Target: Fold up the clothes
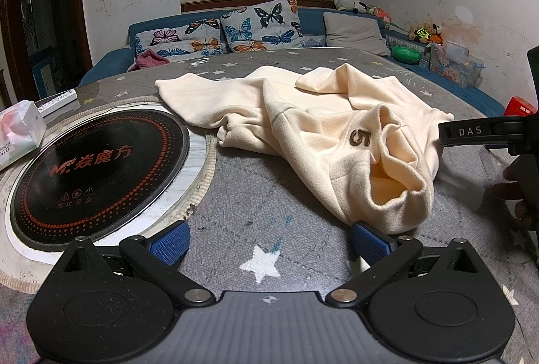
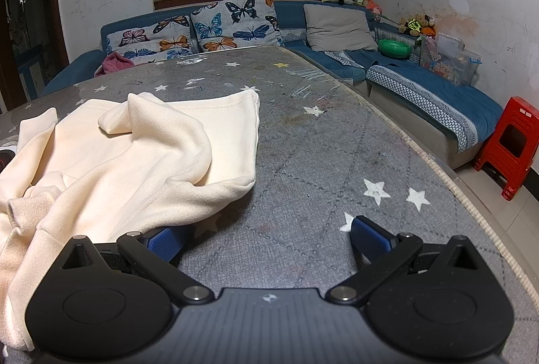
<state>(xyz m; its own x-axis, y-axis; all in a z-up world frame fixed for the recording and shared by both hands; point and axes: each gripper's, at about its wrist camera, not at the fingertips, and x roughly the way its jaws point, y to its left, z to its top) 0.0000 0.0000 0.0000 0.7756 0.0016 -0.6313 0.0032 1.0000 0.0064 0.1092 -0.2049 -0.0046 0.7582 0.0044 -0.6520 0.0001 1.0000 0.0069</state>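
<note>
A cream fleece sweatshirt [image 1: 303, 128] with a brown "5" lies crumpled on the grey star-print table cover [image 1: 256, 205]. My left gripper [image 1: 269, 241] is open and empty, low over the cover, its right pad [image 1: 369, 242] touching or just short of the garment's near edge. The right gripper's black body shows at the right edge of the left wrist view [image 1: 488, 131]. In the right wrist view the sweatshirt [image 2: 134, 155] fills the left half. My right gripper [image 2: 266, 237] is open and empty, its left pad [image 2: 165, 241] at the cloth's near hem.
A round black induction hob [image 1: 97, 172] is set into the table at left, with a tissue pack [image 1: 17, 131] and a white remote [image 1: 57, 101] beyond it. A blue sofa [image 2: 421, 84] with butterfly cushions wraps the far side. A red stool [image 2: 512, 141] stands on the floor at right.
</note>
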